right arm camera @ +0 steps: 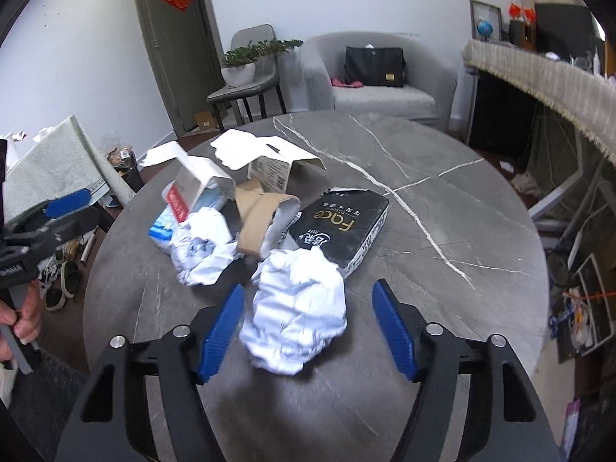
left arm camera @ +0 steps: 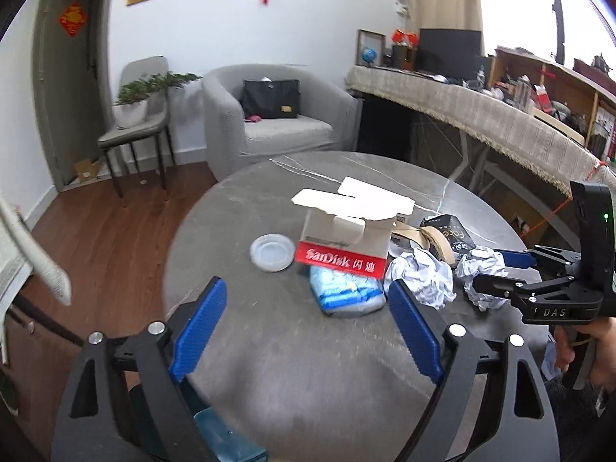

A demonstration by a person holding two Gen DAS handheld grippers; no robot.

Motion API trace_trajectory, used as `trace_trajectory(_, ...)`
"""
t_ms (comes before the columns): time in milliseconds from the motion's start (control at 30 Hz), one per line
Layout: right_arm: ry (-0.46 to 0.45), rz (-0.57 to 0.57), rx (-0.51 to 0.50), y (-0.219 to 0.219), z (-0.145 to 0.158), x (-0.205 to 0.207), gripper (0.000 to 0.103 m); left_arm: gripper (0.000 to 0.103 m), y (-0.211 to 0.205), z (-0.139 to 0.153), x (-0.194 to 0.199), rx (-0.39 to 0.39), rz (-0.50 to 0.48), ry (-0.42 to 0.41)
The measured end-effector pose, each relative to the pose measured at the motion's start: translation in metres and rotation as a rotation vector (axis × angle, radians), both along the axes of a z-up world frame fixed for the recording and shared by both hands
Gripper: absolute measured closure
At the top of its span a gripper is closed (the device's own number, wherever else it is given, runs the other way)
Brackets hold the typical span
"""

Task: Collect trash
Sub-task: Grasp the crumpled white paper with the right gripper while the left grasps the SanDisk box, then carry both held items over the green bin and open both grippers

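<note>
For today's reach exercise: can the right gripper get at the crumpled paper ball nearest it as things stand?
Probably yes. The right gripper has open jaws either side of the crumpled paper ball, pads not yet pressing, and nothing lies between them.

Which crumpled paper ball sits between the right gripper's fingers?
The crumpled paper ball nearer the black tissue pack; the other ball lies against the blue packet.

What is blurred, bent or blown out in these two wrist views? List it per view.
Left wrist view: fisheye bends the cloth-covered counter into an arc; the window corner at top right is blown out white; the blue packet and the table near it are smeared. Right wrist view: the crumpled paper between the pads looks soft and overbright; black vignette fills the corners.
</note>
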State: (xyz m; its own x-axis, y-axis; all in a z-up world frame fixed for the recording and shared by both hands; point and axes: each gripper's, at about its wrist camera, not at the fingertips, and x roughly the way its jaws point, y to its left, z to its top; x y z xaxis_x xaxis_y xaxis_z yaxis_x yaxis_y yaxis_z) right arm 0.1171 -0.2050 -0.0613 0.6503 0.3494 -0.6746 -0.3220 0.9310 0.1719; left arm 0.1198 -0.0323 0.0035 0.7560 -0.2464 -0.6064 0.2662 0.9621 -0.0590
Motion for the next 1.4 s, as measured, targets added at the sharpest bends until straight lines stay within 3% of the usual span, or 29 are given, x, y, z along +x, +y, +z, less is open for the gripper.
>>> trace_trajectory(200, 0.012, -0.013, 0.059, 0.000, -0.008, 0.005, 0.053, 0.009, -0.013, -0.014, 0.041, -0.003, -0.088, 0.002)
trace_trajectory(433, -0.036, -0.007, 0.094, -0.006, 0.000, -0.019, 0.054, 0.006, -0.022, -0.022, 0.076, -0.037, -0.179, 0.025)
trace_trajectory(567, -0.034, -0.005, 0.110, -0.013, -0.005, -0.024, 0.054, 0.006, -0.031, -0.029, 0.089, -0.059, -0.256, 0.111)
trace_trajectory(733, -0.030, -0.001, 0.119, -0.011, -0.005, -0.025, 0.054, 0.006, -0.033, -0.027, 0.088, -0.027, -0.230, 0.099)
trace_trajectory(900, -0.055, 0.028, 0.105, -0.002, 0.003, -0.021, 0.054, 0.006, -0.042, -0.028, 0.098, 0.023, -0.234, 0.136)
trace_trajectory(1000, -0.047, 0.030, 0.124, -0.001, 0.005, -0.017, 0.054, 0.009, -0.046, -0.024, 0.101, 0.000, -0.263, 0.143)
trace_trajectory(1033, -0.052, 0.032, 0.125, 0.000, 0.007, -0.016, 0.054, 0.025, -0.047, -0.024, 0.100, -0.005, -0.270, 0.144)
trace_trajectory(1233, -0.077, 0.044, 0.120, 0.014, 0.018, -0.017, 0.054, 0.025, -0.041, -0.017, 0.087, -0.009, -0.222, 0.124)
trace_trajectory(1400, -0.117, 0.076, 0.118, 0.037, 0.034, -0.018, 0.054, 0.025, -0.009, 0.005, 0.051, -0.076, -0.122, 0.070)
